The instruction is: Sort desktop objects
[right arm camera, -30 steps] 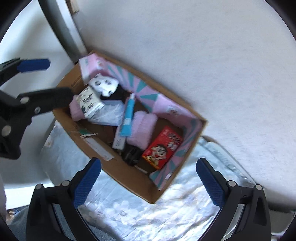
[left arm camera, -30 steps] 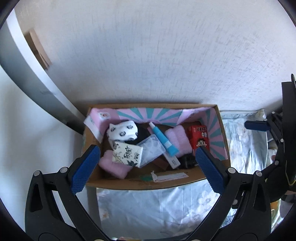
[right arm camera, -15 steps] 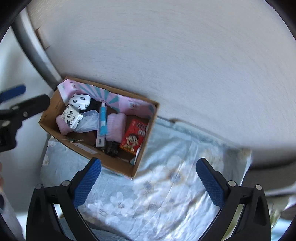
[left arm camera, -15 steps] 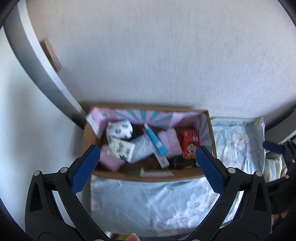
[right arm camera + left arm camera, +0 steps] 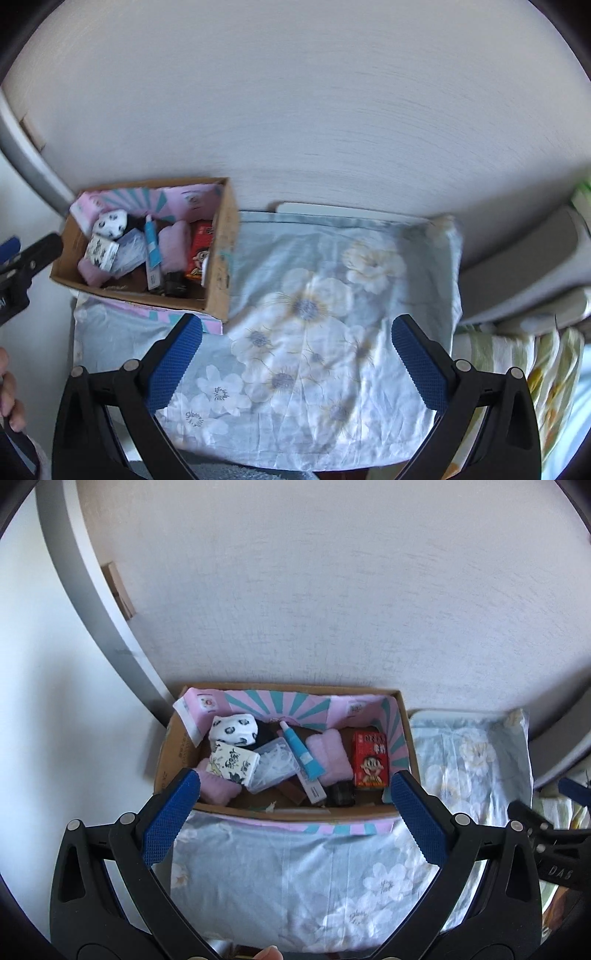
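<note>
Both the left gripper (image 5: 295, 812) and right gripper (image 5: 295, 354) hang spread and empty before the cardboard box (image 5: 173, 760), whose jumbled contents risk a double grab.

both wrist views downward, sharing cardboard box (image 5: 173, 753) (image 5: 218, 258)

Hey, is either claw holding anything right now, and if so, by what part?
Nothing is held. The left claw and the right claw are both open and empty, above the floral cloth.
</note>
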`<state>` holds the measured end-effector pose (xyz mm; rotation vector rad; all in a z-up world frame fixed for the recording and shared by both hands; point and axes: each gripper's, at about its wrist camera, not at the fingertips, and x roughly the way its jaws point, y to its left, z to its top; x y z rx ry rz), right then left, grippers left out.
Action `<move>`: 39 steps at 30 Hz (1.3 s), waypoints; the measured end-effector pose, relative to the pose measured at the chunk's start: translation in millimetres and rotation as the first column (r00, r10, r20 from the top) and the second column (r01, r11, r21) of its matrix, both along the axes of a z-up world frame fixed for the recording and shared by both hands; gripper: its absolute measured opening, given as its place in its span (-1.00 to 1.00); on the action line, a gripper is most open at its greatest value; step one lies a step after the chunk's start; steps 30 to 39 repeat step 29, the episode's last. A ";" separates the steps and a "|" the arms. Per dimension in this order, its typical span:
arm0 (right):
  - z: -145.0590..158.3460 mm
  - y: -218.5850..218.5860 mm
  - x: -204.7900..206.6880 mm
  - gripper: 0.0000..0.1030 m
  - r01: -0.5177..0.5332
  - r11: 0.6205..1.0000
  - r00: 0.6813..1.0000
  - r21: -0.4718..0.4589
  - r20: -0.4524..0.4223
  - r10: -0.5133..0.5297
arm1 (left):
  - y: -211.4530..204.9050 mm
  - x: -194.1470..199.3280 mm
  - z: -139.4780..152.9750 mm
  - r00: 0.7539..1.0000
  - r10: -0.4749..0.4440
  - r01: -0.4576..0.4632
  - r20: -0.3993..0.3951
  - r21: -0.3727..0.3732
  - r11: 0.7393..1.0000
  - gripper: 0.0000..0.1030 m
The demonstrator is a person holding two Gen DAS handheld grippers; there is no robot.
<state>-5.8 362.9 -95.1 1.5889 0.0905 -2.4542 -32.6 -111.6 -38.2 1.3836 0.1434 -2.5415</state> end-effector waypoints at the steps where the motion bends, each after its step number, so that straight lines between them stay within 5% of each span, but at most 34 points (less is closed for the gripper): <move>1: 1.1 3.2 2.7 0.99 0.012 1.000 1.000 -0.006 -0.006 -0.012 | 3.2 3.6 1.8 1.000 -0.009 0.009 -0.005 -0.007 1.000 1.00; 11: -0.5 8.8 34.4 0.99 0.089 0.996 0.995 -0.023 -0.053 -0.090 | 2.6 24.3 1.0 1.000 -0.020 0.020 -0.022 0.011 1.000 1.00; 16: -2.4 4.5 34.1 0.99 0.082 0.996 0.995 -0.016 -0.056 -0.083 | -3.5 21.8 0.5 0.999 -0.005 0.007 -0.036 0.059 0.998 1.00; 39: 1.4 2.4 30.0 0.99 0.065 0.998 0.996 -0.013 -0.064 -0.065 | -6.5 23.9 7.0 0.996 -0.001 0.006 -0.094 0.056 0.998 1.00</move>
